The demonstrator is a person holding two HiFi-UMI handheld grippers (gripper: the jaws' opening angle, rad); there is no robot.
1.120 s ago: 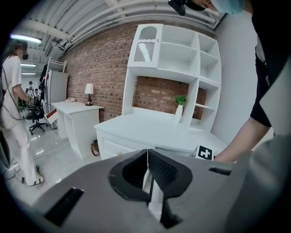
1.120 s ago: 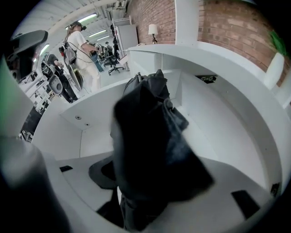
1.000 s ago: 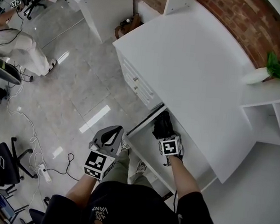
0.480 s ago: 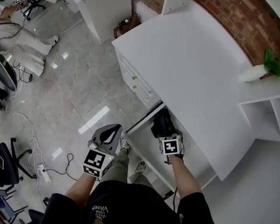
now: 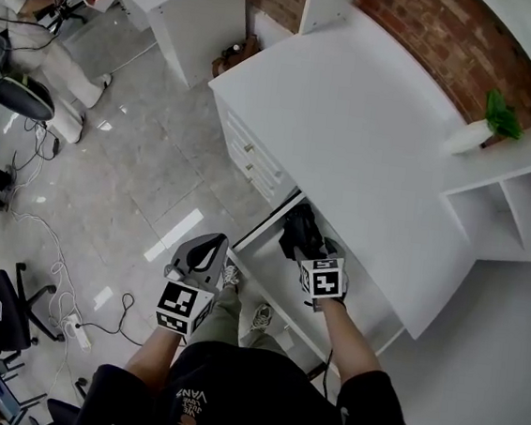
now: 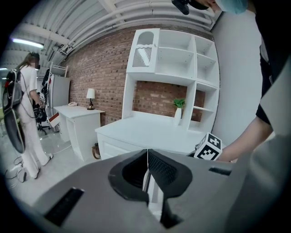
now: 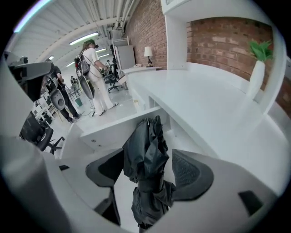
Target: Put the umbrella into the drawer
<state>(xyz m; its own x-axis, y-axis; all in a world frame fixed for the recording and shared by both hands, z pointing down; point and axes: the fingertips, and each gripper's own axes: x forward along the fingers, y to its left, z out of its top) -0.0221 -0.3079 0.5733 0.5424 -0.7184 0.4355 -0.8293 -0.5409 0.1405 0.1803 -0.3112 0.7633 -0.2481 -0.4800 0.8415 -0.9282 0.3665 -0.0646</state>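
- The umbrella (image 7: 145, 136), black and folded, is lying lengthwise on the floor of the open drawer (image 5: 273, 272), its fabric bunched and creased.
- The right gripper (image 7: 150, 166) is hanging just above the umbrella and pointing steeply down into the drawer. Its jaws have just been opening and are standing wide apart. The umbrella is showing between them, but neither pad is pressing on it.
- In the head view the right gripper's marker cube (image 5: 323, 279) is sitting over the drawer, with the person's bare forearm reaching out from a dark sleeve behind it.
- The drawer is standing pulled out from under the white desk (image 5: 367, 142), on the person's side.
- The left gripper (image 6: 147, 157) is hovering to the left of the drawer, above the grey tiled floor (image 5: 137, 175). Its jaws are resting together with nothing between them.
- A white vase with a green plant (image 5: 487, 122) is standing at the far right of the desk, next to white shelving and in front of a brick wall (image 5: 426, 35).
- Another person in white (image 5: 37, 51) is standing at the far left of the room, beside black office chairs and cables.
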